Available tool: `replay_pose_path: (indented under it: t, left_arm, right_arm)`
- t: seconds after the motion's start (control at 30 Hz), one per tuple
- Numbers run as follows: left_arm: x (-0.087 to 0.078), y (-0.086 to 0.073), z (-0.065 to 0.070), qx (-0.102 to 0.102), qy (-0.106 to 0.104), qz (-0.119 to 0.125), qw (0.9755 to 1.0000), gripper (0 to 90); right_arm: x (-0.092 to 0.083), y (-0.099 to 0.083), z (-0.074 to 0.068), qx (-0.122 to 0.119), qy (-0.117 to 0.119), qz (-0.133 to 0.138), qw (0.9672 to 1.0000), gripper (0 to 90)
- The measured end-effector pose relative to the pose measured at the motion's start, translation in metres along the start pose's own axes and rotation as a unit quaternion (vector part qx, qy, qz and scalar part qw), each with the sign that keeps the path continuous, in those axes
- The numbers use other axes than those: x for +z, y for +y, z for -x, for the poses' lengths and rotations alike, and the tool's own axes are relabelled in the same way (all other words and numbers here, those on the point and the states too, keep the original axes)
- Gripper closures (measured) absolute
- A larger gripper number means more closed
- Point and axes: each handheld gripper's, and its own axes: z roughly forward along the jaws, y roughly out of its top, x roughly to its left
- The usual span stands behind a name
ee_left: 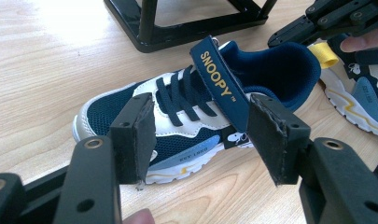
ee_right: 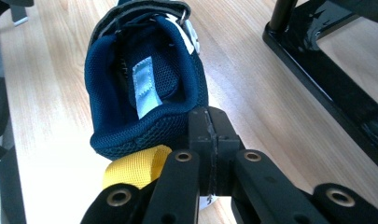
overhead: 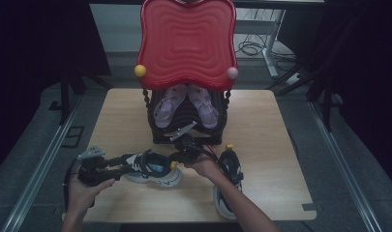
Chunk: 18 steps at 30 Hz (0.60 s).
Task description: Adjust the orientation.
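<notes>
A navy and white sneaker lies on its sole at the table's front, toe to the left. Its "SNOOPY" strap stands up loose over the laces. My left gripper is open at the toe end; in the left gripper view its jaws frame the sneaker's midfoot without touching it. My right gripper is shut, its tips pressed against the back of the padded heel collar, beside the yellow pull loop. Nothing shows between its pads.
The matching second sneaker lies at the front right, close to the person's right forearm. A black shoe rack with a red top stands mid-table and holds a pair of purple sandals. Bare wood flanks it.
</notes>
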Motion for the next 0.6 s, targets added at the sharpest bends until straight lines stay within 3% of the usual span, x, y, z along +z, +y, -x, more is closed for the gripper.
replay_pose_path:
  t: [0.6]
  left_arm:
    - [-0.002,-0.001,-0.003,-0.004,0.004,0.001,1.0000,42.2]
  right_arm:
    - [-0.001,-0.006,-0.011,-0.003,0.013,0.003,0.9999,90.0]
